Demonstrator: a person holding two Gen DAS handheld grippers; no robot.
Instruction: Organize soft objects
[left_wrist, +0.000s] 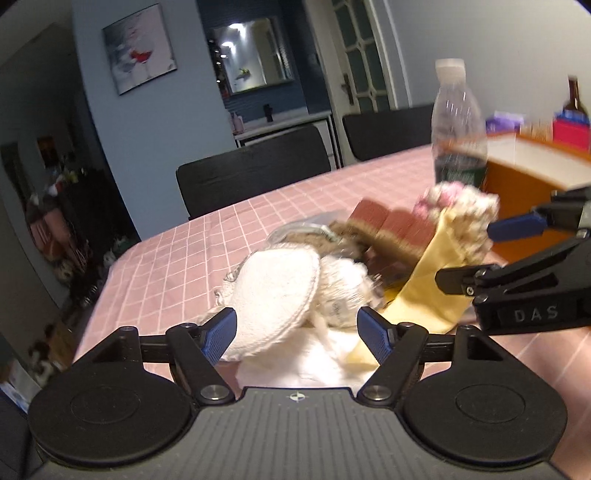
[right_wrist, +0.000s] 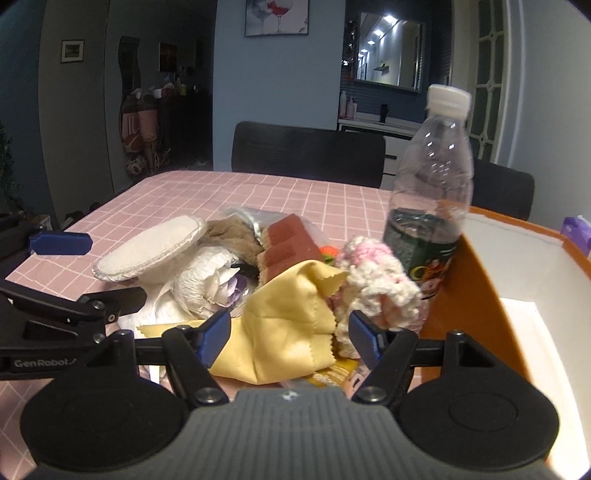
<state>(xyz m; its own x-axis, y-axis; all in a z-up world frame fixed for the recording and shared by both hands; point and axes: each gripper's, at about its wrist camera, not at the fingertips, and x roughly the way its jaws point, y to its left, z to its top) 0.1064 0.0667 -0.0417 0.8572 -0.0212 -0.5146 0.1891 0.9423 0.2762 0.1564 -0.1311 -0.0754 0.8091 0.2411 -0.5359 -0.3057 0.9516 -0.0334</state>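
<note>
My left gripper (left_wrist: 297, 334) released around white pad (left_wrist: 277, 284), my right gripper (right_wrist: 290, 334) released around yellow cloth (right_wrist: 288, 317), orange box (right_wrist: 476, 288) right, bottle (right_wrist: 432, 192) beyond.

This is a home dining room. A table (right_wrist: 184, 192) under a pink checked cloth fills the middle, with dark chairs (right_wrist: 308, 153) at its twelve o'clock side. On the blue wall hangs a wine-glass picture (right_wrist: 276, 16) at eleven o'clock and a framed mirror (right_wrist: 388, 55) at one o'clock. A glazed door (right_wrist: 491, 74) stands at two o'clock.
</note>
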